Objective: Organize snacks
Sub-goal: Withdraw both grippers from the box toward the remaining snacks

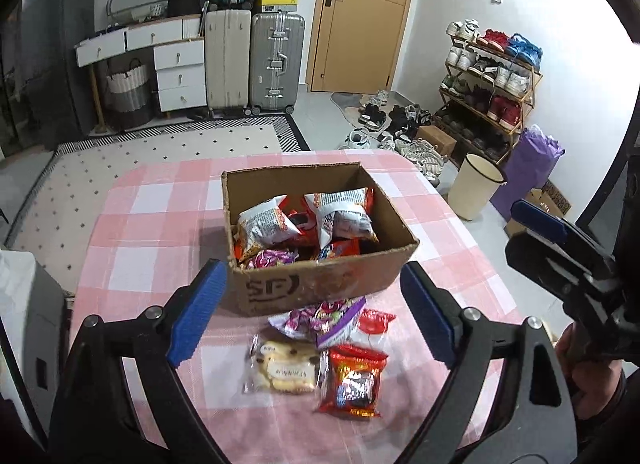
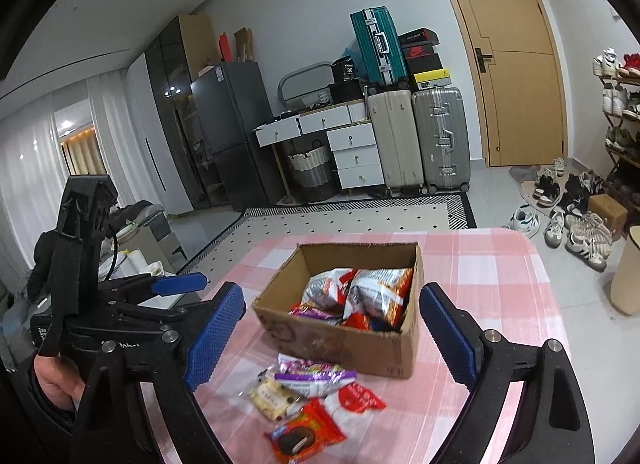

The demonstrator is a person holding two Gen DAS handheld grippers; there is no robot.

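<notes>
Pink checked cloth (image 1: pixel 160 200) over a table, pale dotted rug (image 1: pixel 120 160) beyond it, suitcases (image 1: pixel 276 60) and white drawers (image 1: pixel 178 76) against the far wall beside a wooden door (image 1: pixel 360 16). Shoe rack (image 1: pixel 492 76) at the right wall, loose shoes (image 1: pixel 400 124) on the floor below it, cream bin (image 1: pixel 476 184) near the table's corner. On the cloth, an open cardboard box (image 1: pixel 320 284) holding two white-and-orange chip bags (image 1: pixel 344 212) leaning together, with purple and red packets beneath them. Just in front of the box, apart from its wall or barely touching it, a small heap of snacks: purple packet (image 1: pixel 320 314) nearest the box, red-and-white packet (image 1: pixel 374 324) partly under it, clear-wrapped pastry (image 1: pixel 282 370) lying flat to the left, red cookie pack (image 1: pixel 354 380) to its right and touching it. Left gripper (image 1: pixel 312 316) low over this heap, jaws spread wide and empty, blue pads (image 1: pixel 198 312) flanking the box front and the packets. Right gripper (image 2: pixel 332 340) likewise gaping and holding nothing, framing the box (image 2: pixel 340 340) and the same heap, cookie pack (image 2: pixel 304 434) closest to the lens. Each gripper visible at the edge of the other's view, gripped by a hand (image 2: pixel 56 382).
</notes>
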